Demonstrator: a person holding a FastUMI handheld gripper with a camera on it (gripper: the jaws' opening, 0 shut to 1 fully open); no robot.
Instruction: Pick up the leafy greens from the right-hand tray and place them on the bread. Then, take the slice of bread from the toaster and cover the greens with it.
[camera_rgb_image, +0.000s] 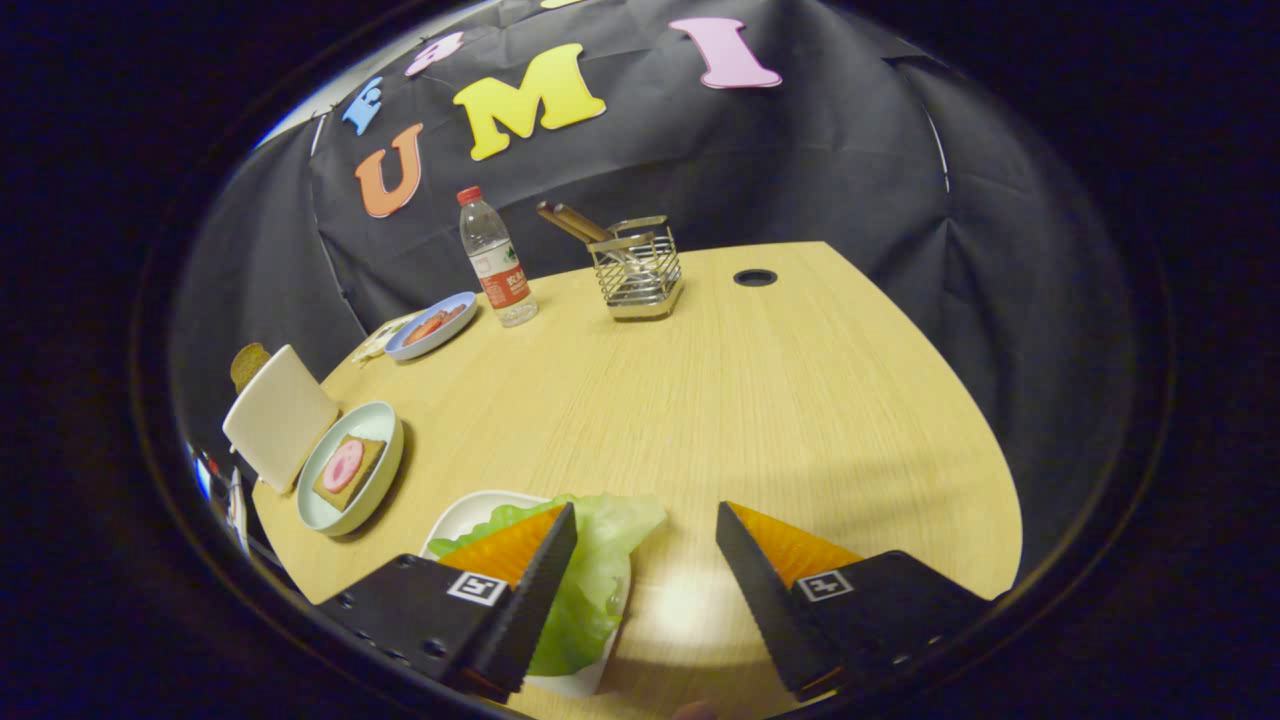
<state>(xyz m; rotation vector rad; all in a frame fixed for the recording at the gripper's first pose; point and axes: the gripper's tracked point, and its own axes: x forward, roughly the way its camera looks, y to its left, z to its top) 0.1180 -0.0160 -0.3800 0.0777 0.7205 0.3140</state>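
The leafy greens (600, 560) lie on a white tray (470, 512) partly under my left finger (520, 590). My gripper (645, 520) stands open above the wooden table, the greens' right edge reaching into the gap, nothing pressed between the fingers. To the left, beyond the tray, a pale green plate (385, 485) holds a slice of bread (350, 470) with a pink round piece on top. Just past that plate stands a white toaster (280, 415) with a brown bread slice (248, 365) poking out behind it.
A blue plate (430, 325) with food sits farther back on the left, a water bottle (495, 260) beside it. A wire utensil holder (637, 268) stands mid-back near a cable hole (755, 277). The table edge curves close on the right.
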